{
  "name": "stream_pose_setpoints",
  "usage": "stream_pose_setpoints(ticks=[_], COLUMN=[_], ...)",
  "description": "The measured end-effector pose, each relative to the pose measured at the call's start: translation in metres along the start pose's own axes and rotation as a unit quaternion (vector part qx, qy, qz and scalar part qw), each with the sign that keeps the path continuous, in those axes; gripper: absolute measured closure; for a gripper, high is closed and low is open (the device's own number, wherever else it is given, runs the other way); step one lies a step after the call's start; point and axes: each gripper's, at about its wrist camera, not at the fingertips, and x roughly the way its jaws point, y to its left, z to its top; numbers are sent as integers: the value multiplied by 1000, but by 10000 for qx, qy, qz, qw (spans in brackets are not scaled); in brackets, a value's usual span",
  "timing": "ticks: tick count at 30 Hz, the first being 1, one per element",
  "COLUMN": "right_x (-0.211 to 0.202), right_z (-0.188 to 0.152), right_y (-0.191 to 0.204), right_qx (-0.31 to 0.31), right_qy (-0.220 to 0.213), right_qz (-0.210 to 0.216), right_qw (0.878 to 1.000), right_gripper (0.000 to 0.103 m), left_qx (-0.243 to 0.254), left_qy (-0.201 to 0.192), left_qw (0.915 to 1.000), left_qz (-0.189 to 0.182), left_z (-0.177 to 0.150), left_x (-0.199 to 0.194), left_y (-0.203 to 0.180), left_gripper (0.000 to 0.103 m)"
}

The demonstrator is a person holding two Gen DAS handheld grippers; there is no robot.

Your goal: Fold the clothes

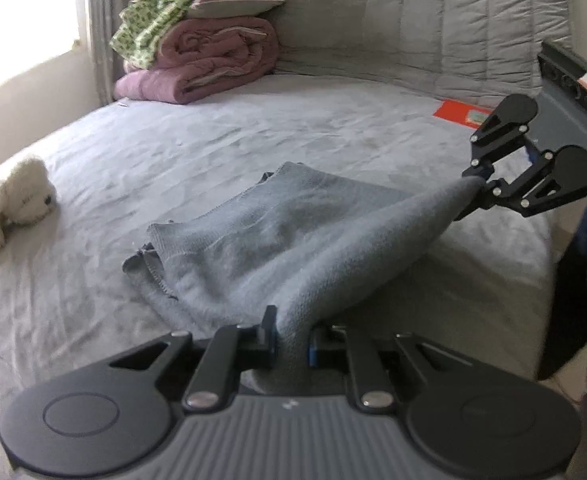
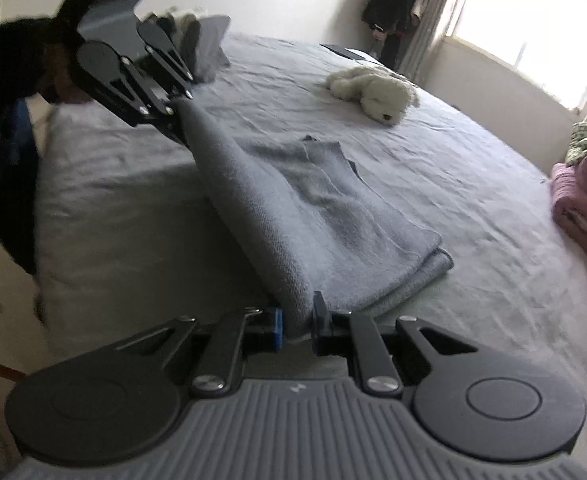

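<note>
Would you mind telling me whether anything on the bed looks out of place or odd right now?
Only small things: a white plush dog lies on its side beside the grey knit garment, and a red packet sits near the headboard. Both tongs grip the garment's edge; nothing looks damaged.

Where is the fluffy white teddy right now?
The white plush toy lies on the grey bed, far left in the left wrist view, apart from the grey garment and nearer the window side than the pink blankets.

Each camera sits low behind its own tongs, close over the bed edge, looking across it from opposite ends; both share the garment, plush dog and blankets.
</note>
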Motion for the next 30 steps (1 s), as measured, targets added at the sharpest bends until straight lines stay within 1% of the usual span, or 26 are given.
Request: stream_pose_setpoints(ticks=[3,4,6,7,9,12,14,16,19,25,29,30], right_x=[-6,-5,-1,1,-2,-9,-8,-6,1,25,45,50], right_z=[-4,-6,-6,-4,2,10,15,19,23,34,40,41], right_y=[2,2,-1,-3,-9,-21,-30,-37,-48,-77,-95,-100], right_qx=[49,57,61,85,213,481,600,709,899,1474,1931,2063], right_qy=[37,67,159,156,-23,-345,-443,-509,-568,-599,-436,-387], right_qz=[218,218,157,165,186,108,30,-41,-109,-231,-335,-350], right_qw=[9997,9997,9997,9997,9996,9982,9972,9962,9943,9870,9796,9771], right_gripper=[89,89,89,89,89,89,89,89,89,89,89,89], left_qx=[343,484,609,544,405,-67,-332,-565,-902,-1708,-2147,-2288], left_qy=[110,150,225,210,175,-73,-206,-246,-204,-98,50,78], left_qw=[9992,9984,9976,9980,9988,9997,9988,9976,9952,9846,9762,9730], left_qz=[-159,-249,-244,-228,-199,-243,-283,-306,-317,-349,-286,-287], left_z=[-8,-10,-12,-10,-4,9,16,21,27,38,42,42], left_x=[-6,-7,-5,-5,-4,-8,-9,-4,8,34,57,62], left_y=[-13,-19,-24,-21,-15,5,17,27,42,78,96,102], left_gripper=[90,90,90,90,89,89,89,89,89,88,88,88])
